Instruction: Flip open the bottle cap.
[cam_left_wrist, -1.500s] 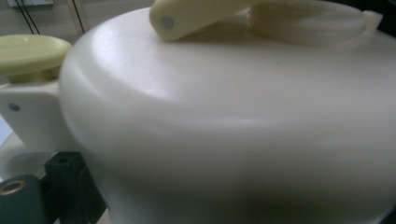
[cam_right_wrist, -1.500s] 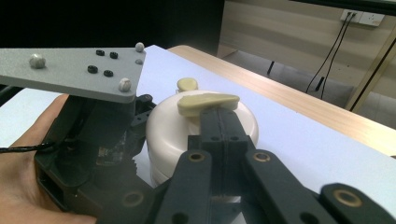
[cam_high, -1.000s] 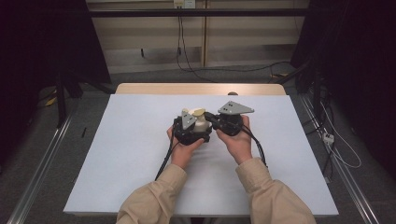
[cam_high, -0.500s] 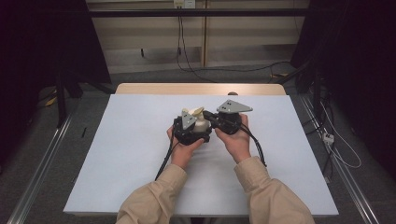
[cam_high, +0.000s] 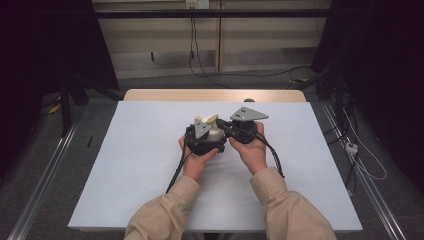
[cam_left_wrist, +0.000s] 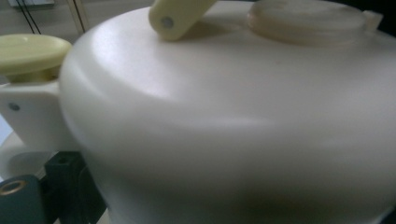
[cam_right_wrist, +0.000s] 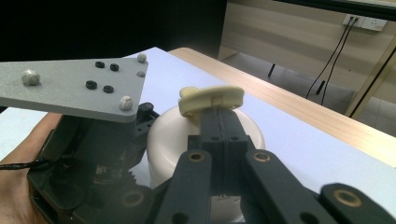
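A rounded cream-white plastic container (cam_high: 215, 134) with a domed lid sits at the middle of the pale blue tabletop (cam_high: 125, 165), held between the person's two hand-held grippers. The left gripper (cam_high: 202, 142) is on the container's near-left side; its camera is so close to the white wall (cam_left_wrist: 233, 130) that its own jaws cannot be made out, so whether it clamps the body or merely rests against it cannot be told. The right gripper (cam_right_wrist: 219, 116), on the container's right side, has its black jaws brought fully together, with a pale yellow plastic latch tab (cam_right_wrist: 212, 99) on top of the container just at their tips; contact looks likely, but the meeting point is hidden behind the tab. A second yellow tab (cam_left_wrist: 32, 53) stands at the container's side hinge and another (cam_left_wrist: 180, 16) lies on the lid. By judgement, the container is steadied and the latch is engaged but not yet lifted, so opening remains. The container's contents and base are hidden.
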